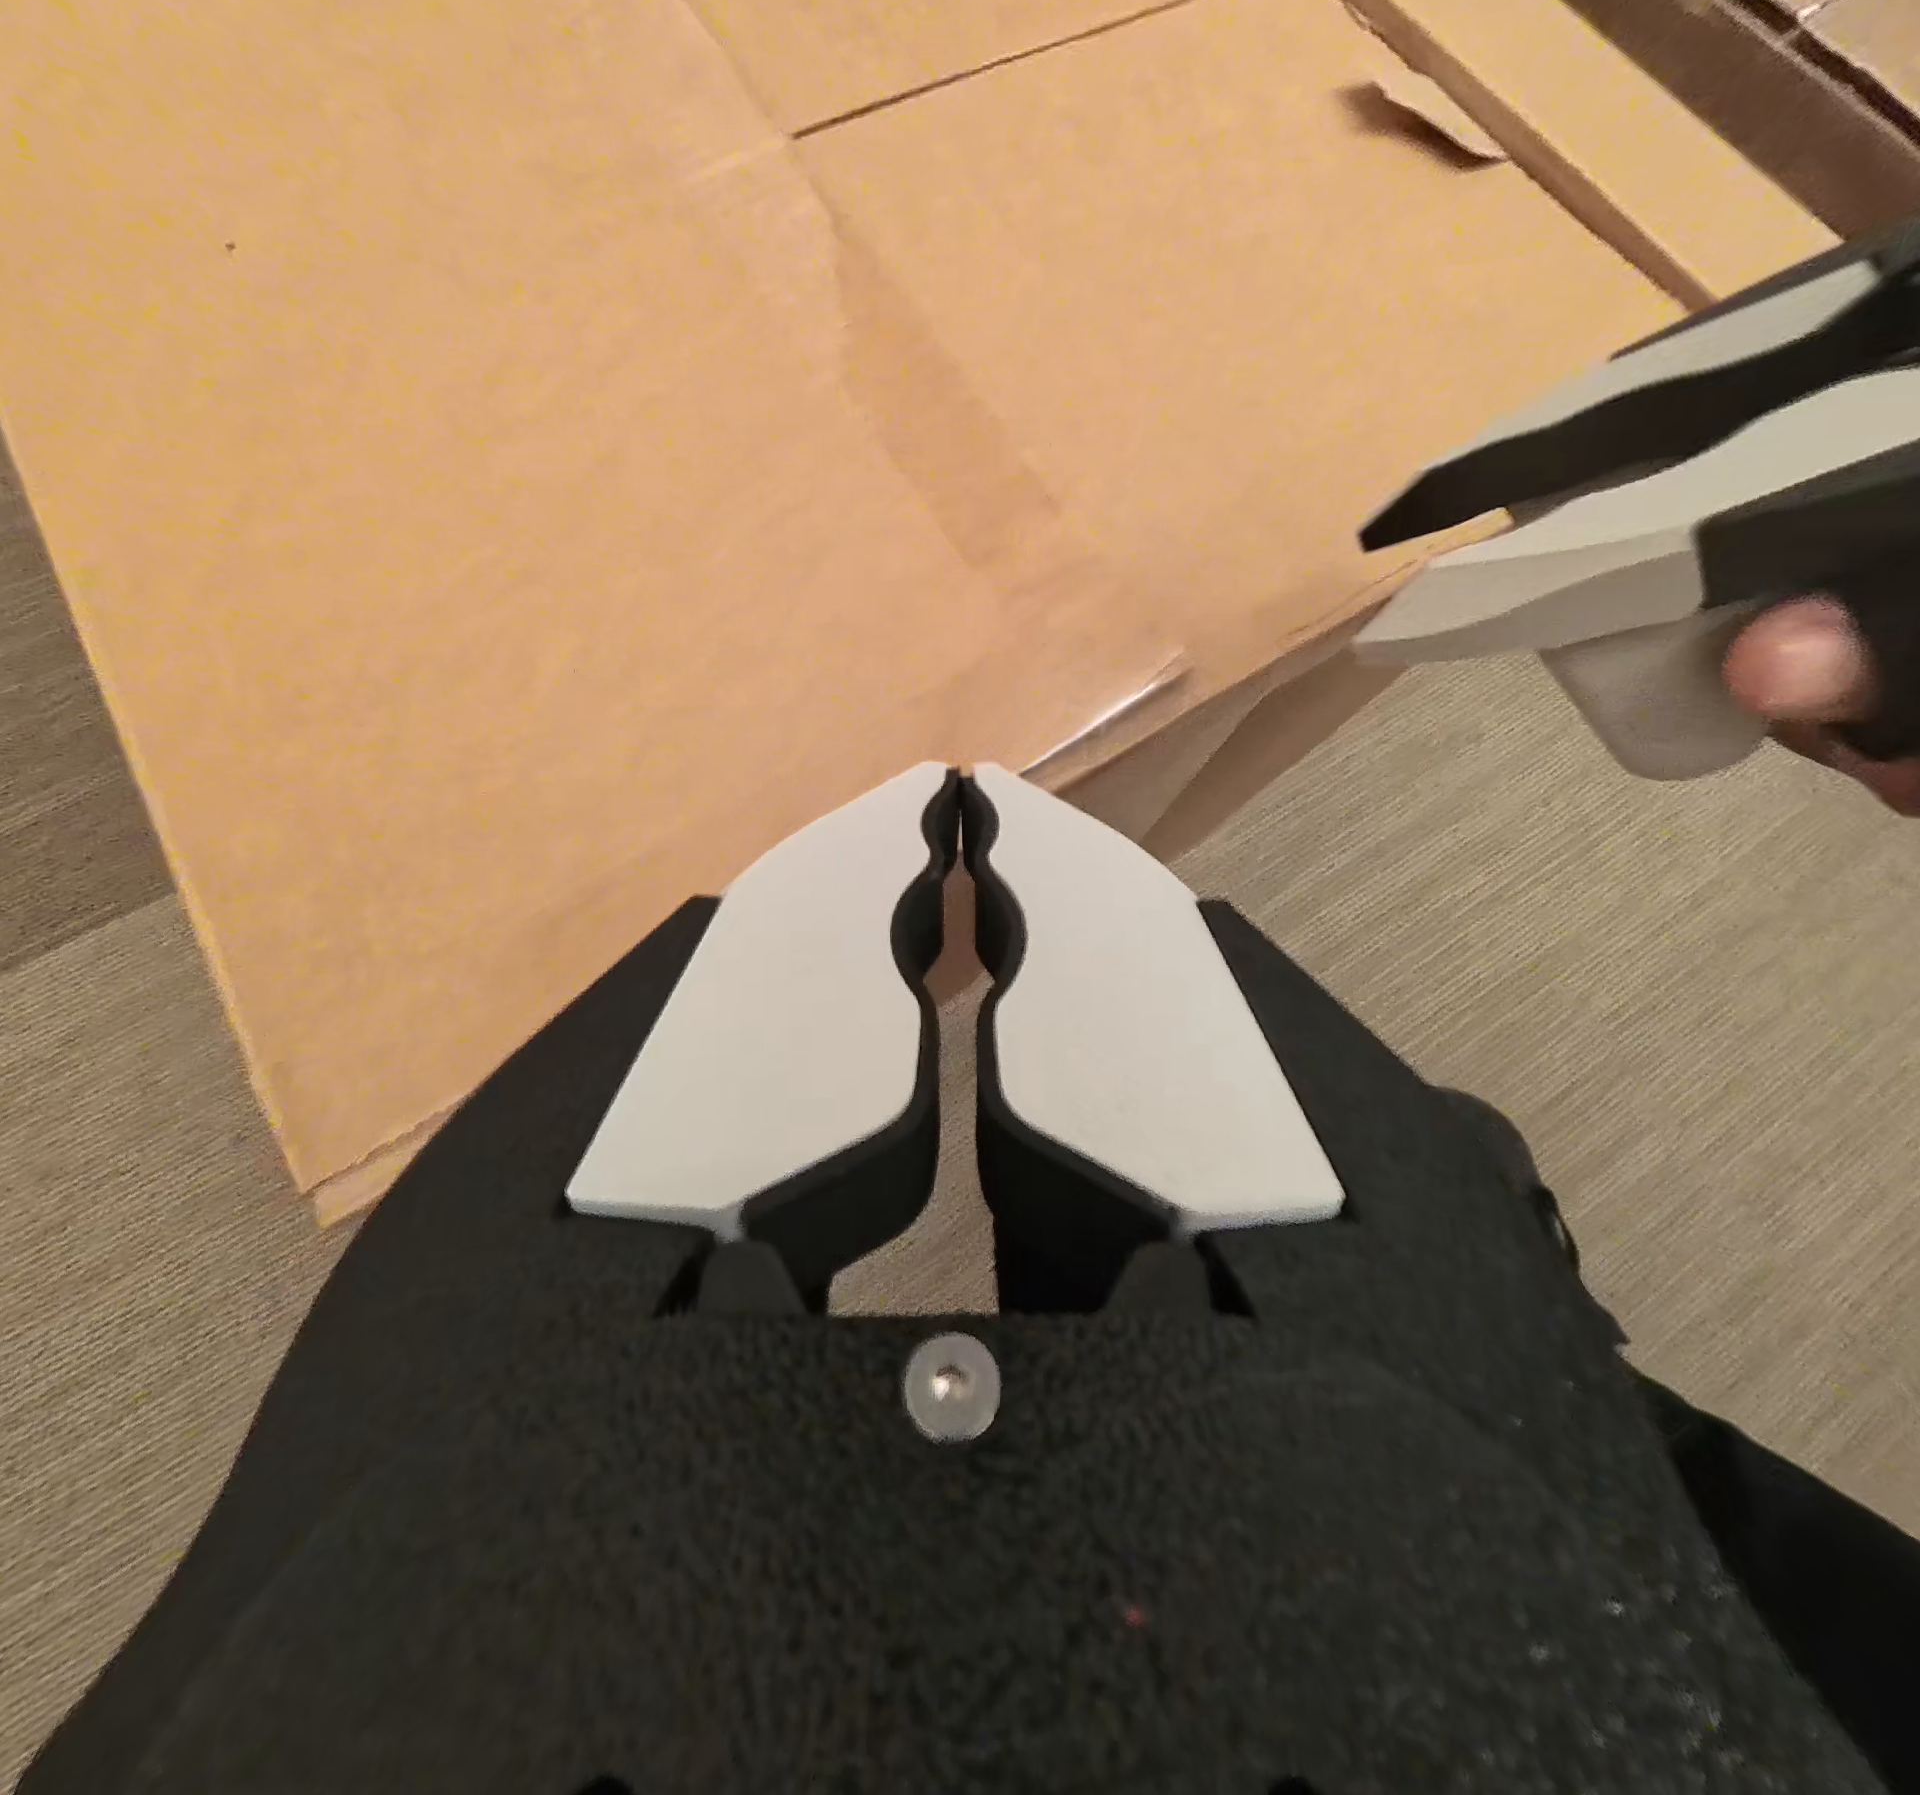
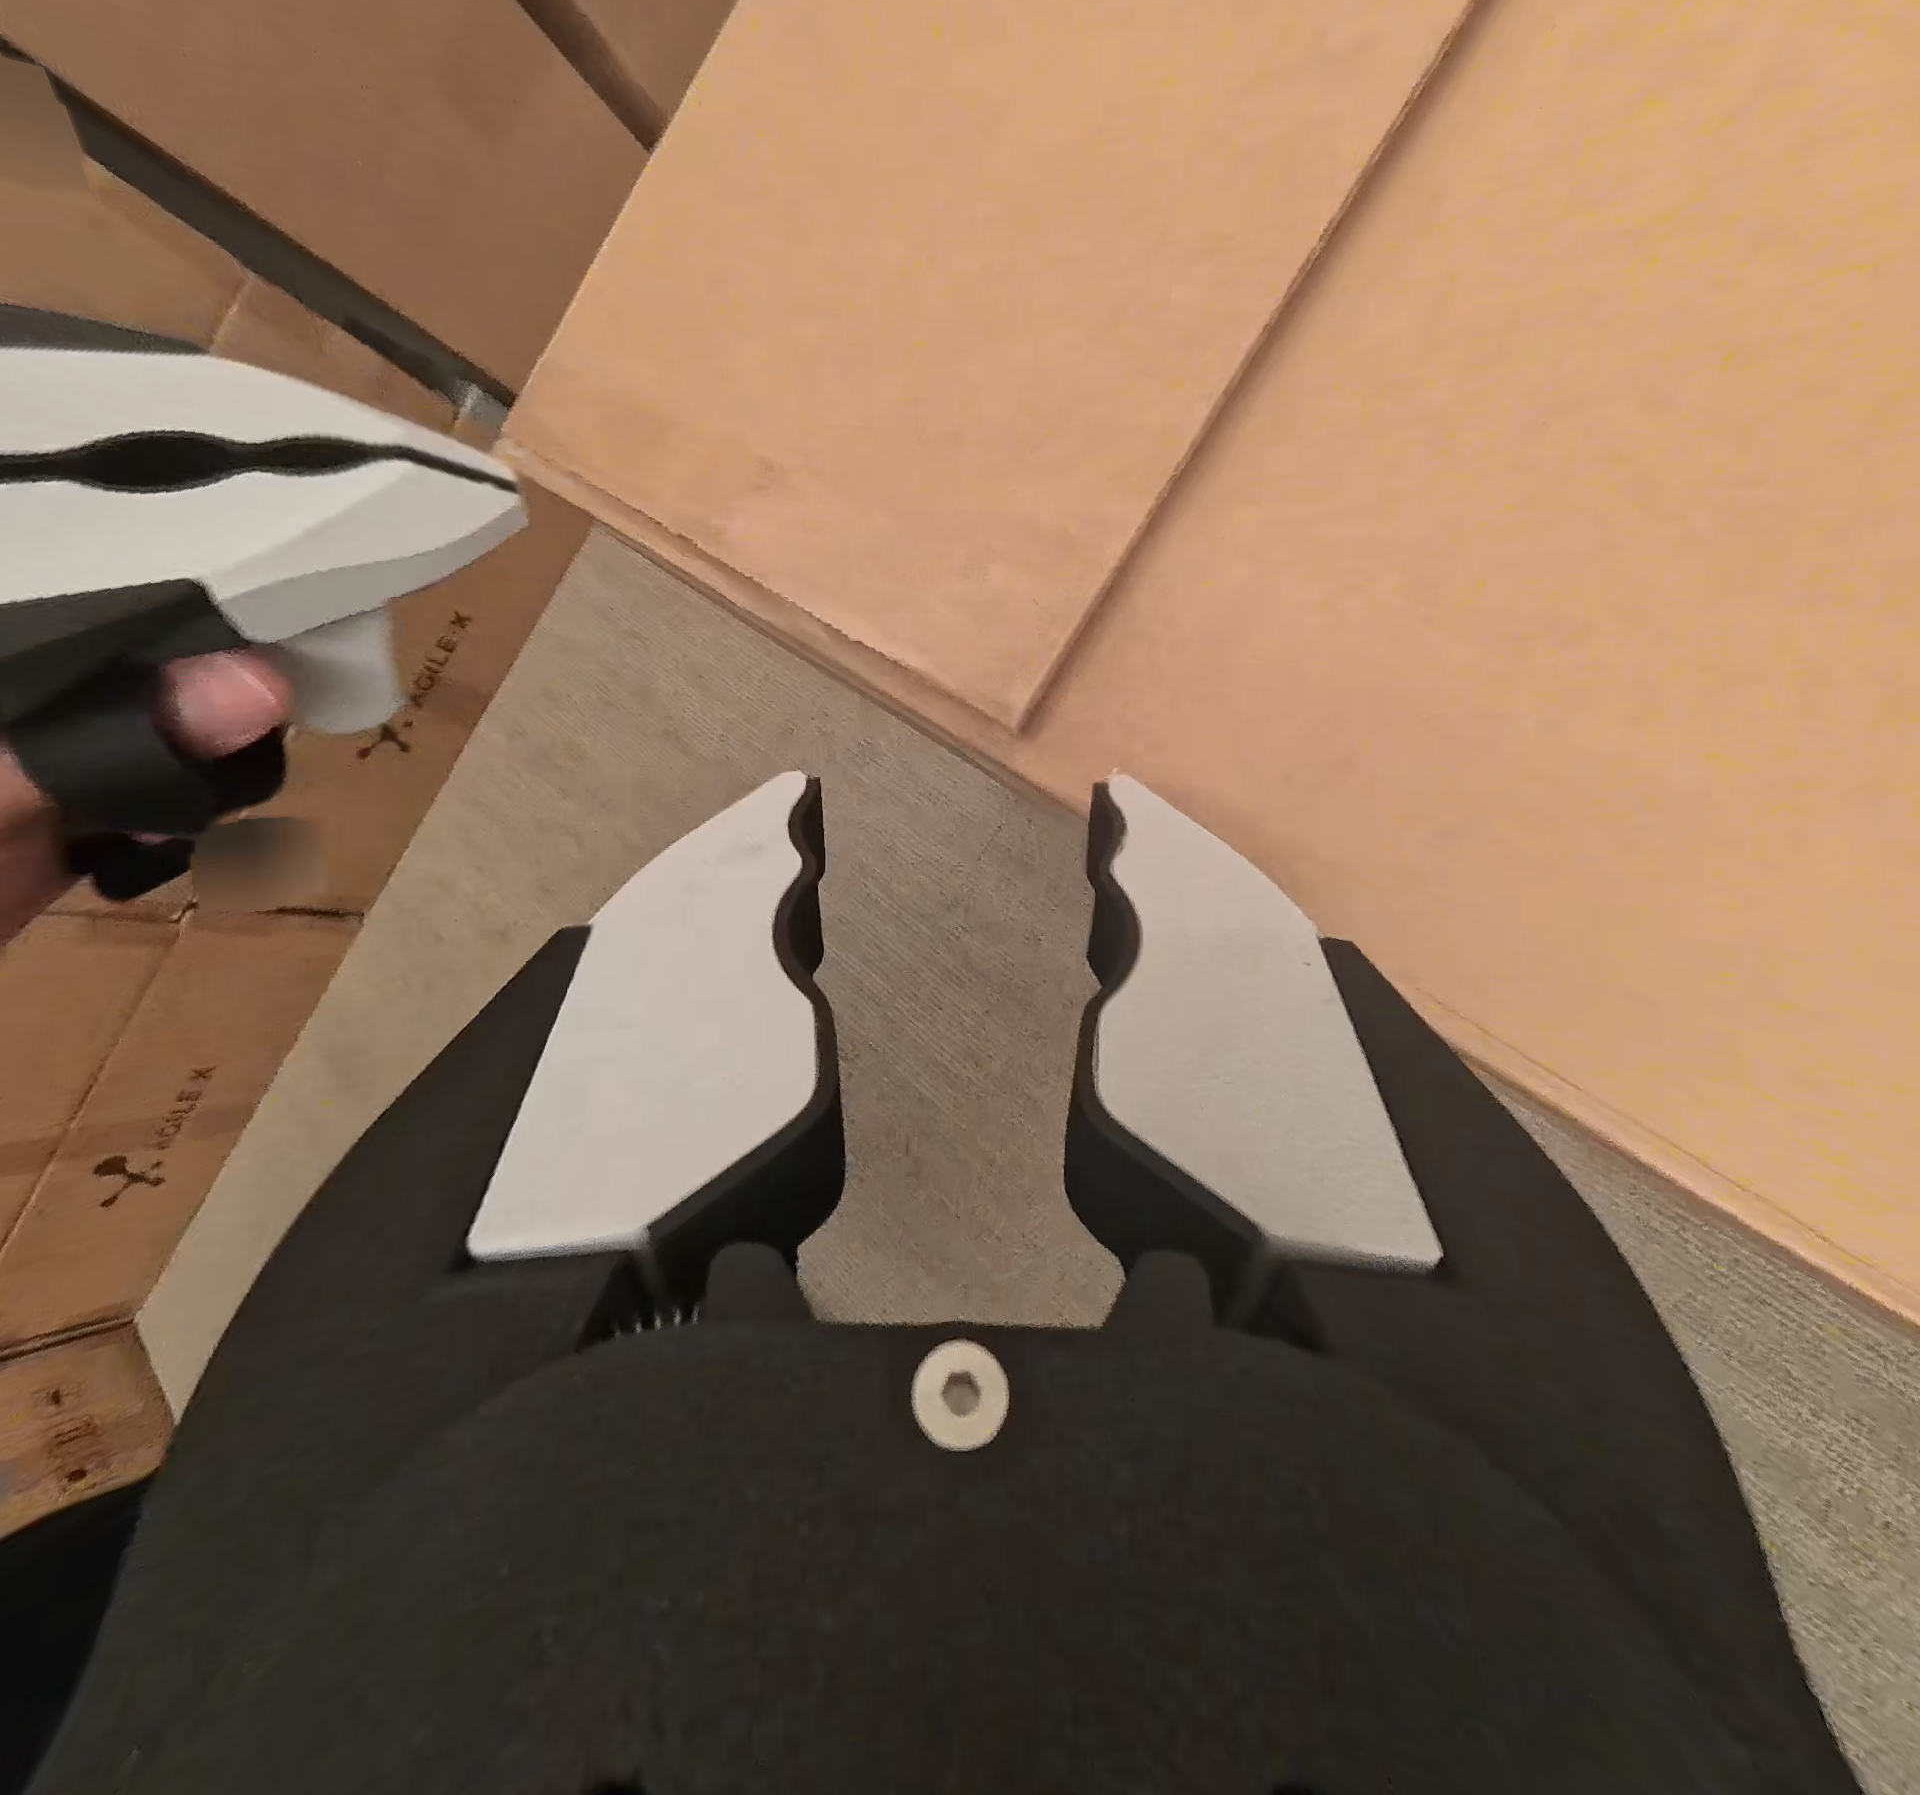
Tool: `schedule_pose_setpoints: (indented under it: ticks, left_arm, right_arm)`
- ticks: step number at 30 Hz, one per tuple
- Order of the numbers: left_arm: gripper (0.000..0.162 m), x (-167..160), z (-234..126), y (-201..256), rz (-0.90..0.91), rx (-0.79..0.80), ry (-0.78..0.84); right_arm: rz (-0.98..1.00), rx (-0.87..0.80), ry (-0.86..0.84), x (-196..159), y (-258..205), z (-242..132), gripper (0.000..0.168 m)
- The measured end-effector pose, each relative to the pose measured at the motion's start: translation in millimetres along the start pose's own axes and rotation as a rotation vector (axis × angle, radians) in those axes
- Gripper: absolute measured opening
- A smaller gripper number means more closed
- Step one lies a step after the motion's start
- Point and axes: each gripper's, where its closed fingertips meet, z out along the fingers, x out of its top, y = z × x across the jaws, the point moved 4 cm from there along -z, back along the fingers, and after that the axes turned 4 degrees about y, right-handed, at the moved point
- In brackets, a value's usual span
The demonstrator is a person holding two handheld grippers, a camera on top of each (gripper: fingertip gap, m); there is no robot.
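A large flattened tan cardboard box [image 1: 520, 395] lies on grey carpet and fills the upper right of the right wrist view [image 2: 1351, 395]. My left gripper [image 1: 961, 774] is shut, with its tips at the box's near edge; I cannot tell whether they pinch the cardboard. It also shows at the left of the right wrist view [image 2: 509, 488], its tip at a corner of the box. My right gripper [image 2: 956, 784] is open and empty, its gap over the carpet right at the box's edge. In the left wrist view [image 1: 1366, 592] its two fingers stand either side of that edge.
Grey carpet [image 2: 935, 1018] runs under and around the box. More cardboard boxes [image 2: 104, 1070] with dark printed marks lie to the left of the right gripper. Another brown box [image 1: 1766, 31] sits behind. A person's finger [image 1: 1787, 654] rests on the right gripper's trigger.
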Motion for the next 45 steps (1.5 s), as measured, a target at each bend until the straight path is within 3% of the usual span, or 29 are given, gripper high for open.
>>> schedule_pose_setpoints:
  ticks: [7, 17, 20, 21, 28, 36, 45]
  left_arm:
    - [0.0, -27.4, -13.9, -31.1, 0.037, -0.026, -0.019]
    - [0.0, -49.5, -32.5, -62.7, 0.098, -0.087, -0.033]
    - [0.0, -53.5, -36.9, -70.0, 0.071, -0.069, -0.038]
    - [0.0, -55.6, -37.5, -70.3, 0.063, -0.068, -0.044]
    - [0.0, -47.6, -45.3, -39.3, 0.114, -0.094, -0.062]
    - [0.0, -11.4, -50.3, -19.5, 0.073, -0.05, -0.004]
    - [0.0, 22.4, -53.8, -64.9, 0.084, 0.127, 0.041]
  right_arm:
    - [0.096, -0.06, 0.015, -7.1, -5.7, 38.0, 0.046]
    - [0.246, -0.106, 0.058, -6.7, 2.0, 60.6, 0.038]
    - [0.238, -0.14, 0.092, -4.2, 7.2, 53.9, 0.015]
    - [0.236, -0.122, 0.105, -1.0, 5.5, 50.4, 0.013]
    - [0.115, -0.086, 0.126, 45.2, -28.1, 18.3, 0.008]
    - [-0.05, 0.008, 0.184, 118.9, -109.4, -2.0, 0.006]
    - [-0.227, 0.157, 0.167, 173.7, -190.6, 18.8, 0.007]
